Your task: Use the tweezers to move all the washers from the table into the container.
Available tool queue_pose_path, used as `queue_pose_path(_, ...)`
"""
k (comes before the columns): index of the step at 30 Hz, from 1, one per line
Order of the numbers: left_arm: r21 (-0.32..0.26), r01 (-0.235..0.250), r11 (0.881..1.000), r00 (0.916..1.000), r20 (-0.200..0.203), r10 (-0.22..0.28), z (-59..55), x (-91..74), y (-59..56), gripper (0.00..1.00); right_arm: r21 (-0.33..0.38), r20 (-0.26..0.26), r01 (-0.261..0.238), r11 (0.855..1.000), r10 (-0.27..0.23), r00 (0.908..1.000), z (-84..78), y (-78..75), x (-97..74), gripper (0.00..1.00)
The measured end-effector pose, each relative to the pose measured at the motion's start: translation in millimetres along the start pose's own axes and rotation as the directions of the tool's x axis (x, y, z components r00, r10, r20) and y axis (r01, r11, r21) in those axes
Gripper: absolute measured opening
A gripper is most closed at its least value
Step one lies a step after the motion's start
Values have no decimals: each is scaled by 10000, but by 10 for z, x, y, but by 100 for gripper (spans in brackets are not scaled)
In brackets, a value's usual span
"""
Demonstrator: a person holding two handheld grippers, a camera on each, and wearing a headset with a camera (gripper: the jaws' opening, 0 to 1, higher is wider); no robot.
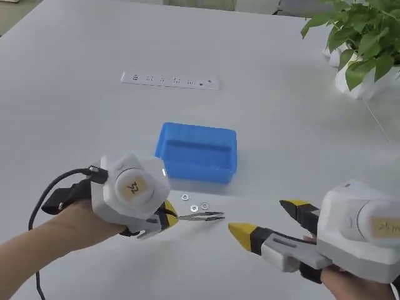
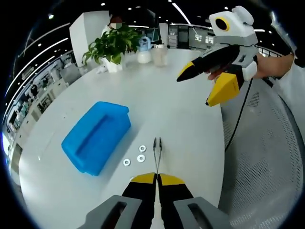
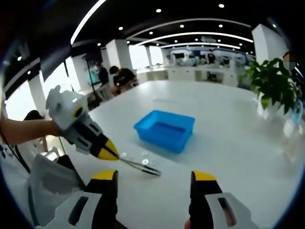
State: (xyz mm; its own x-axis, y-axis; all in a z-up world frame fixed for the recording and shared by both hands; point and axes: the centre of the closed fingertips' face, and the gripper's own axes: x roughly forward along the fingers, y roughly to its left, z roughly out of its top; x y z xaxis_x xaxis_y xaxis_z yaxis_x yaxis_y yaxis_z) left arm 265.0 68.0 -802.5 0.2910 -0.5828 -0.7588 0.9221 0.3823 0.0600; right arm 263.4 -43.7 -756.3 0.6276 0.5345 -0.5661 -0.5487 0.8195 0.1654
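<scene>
White matte table (image 1: 281, 125), smooth. Blue plastic container (image 1: 200, 170), rectangular with rounded corners and a slight gloss; the inside that shows looks bare. Right tongs (image 1: 261, 217) at its 4 o'clock, spread apart, holding nothing. Left tongs (image 1: 167, 217) at its 7 o'clock, pressed together on the back end of thin metal tweezers (image 1: 201, 216), tips pointing to 3 o'clock. Three small flat shiny ring washers (image 1: 194, 208) lie on the table at the container's 6 o'clock, just beside the tweezers. Judged: none moved yet, all three left.
</scene>
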Motion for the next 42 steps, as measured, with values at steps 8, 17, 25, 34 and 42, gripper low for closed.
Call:
queue_pose_path(8, -559, -34, 9984, 9946, 1030, 91, 213, -250, -118, 0, 181, 27, -555, 9983, 554, 9985, 2, 124, 8, 41)
queue_pose_path(17, -891, -135, 9959, 9813, 1899, 303, 373, -490, -169, 0, -18, -323, -971, 9953, 970, 9948, -80, 251, 25, 30)
queue_pose_path(25, -581, -316, 9978, 9755, 2157, 435, 433, -636, -194, 0, -433, -908, -2540, 9662, 2494, 9641, -102, 584, 220, 28)
queue_pose_path(34, -88, -130, 9999, 9714, 2368, 147, 546, -780, -280, 0, -2237, -1600, -4345, 8724, 4069, 8994, 56, 1054, 519, 31)
queue_pose_path(42, 394, 236, 9989, 9714, 2353, -322, 548, -810, -294, 0, -4027, -2642, -5308, 7457, 4605, 8474, 13, 1181, 580, 14)
